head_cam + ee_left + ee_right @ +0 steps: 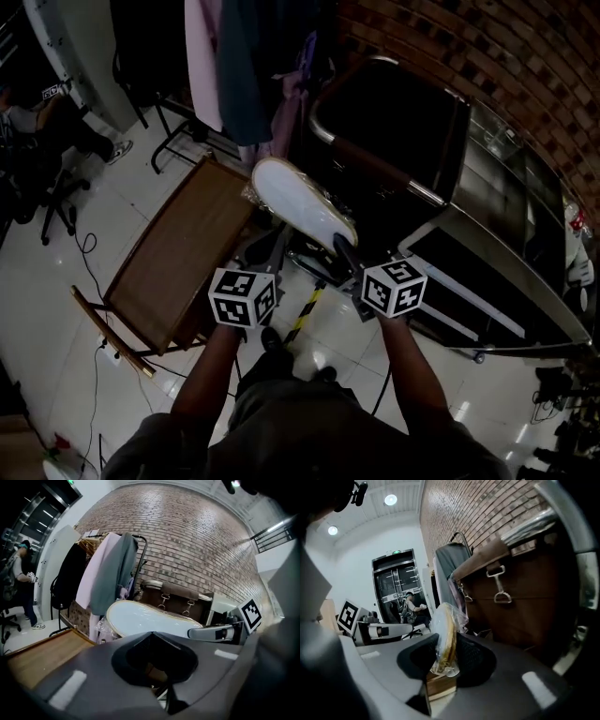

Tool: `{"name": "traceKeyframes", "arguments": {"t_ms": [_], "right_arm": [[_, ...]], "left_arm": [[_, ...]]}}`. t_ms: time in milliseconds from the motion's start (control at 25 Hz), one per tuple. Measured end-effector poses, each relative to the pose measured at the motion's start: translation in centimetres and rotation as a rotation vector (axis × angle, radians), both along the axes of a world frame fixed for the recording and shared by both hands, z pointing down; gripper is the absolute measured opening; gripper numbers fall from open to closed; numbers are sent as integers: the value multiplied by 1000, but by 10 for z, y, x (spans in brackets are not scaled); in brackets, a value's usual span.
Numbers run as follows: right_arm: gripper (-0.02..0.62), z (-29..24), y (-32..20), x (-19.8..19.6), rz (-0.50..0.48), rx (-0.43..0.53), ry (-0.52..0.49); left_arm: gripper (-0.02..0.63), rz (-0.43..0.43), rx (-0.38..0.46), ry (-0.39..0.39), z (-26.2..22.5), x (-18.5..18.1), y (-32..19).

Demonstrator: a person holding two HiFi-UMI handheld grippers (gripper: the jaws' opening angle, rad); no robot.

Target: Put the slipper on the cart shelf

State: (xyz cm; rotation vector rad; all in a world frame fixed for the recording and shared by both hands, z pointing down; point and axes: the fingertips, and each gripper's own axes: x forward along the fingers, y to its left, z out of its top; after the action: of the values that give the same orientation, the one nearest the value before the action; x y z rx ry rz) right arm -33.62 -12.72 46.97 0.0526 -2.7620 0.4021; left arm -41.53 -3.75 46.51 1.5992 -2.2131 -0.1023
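Between the pads of the right tongs point(443, 654) the slipper point(446, 637) is clamped by the edge of its pale sole. It is wrapped in clear film and is held clear of every surface, its free end pointed far and left. Nothing is held by the left tongs point(152, 658), whose jaws are seen pressed together just to the left of the slipper. A wooden tabletop point(178, 253) is seen below and to the left, a dark bag with brown straps point(403, 131) farther off, and the steel cart point(525, 281) to the right. The pickup is judged done. The carry across to the cart, the setting down on its shelf and the release are left.
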Motion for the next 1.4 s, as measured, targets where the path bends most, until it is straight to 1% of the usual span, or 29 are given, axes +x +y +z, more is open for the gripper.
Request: {"name": "traceKeyframes", "arguments": {"t_ms": [240,360,520,760,920,1200,1400], "right_arm": [[92,-12,-6,96,31,14,-24],[92,-16,-8,146,69,25,-35],[92,-13,-13,224,133,37,-27],[92,-9,-29,344,296,56,-14],[92,-10,-40,413,412,59,-6],[92,-8,-68,498,629,52,-11],[92,-5,-97,539,770,43,-3]], "left_arm": [[8,74,9,-28,-13,91,-20],[8,118,17,-36,-17,134,-28],[8,191,23,-36,-16,198,-40],[8,340,31,-53,-15,294,-75],[8,436,30,-46,-17,351,-96],[8,592,26,-51,-19,420,-136],[8,683,21,-44,-14,454,-173]]}}
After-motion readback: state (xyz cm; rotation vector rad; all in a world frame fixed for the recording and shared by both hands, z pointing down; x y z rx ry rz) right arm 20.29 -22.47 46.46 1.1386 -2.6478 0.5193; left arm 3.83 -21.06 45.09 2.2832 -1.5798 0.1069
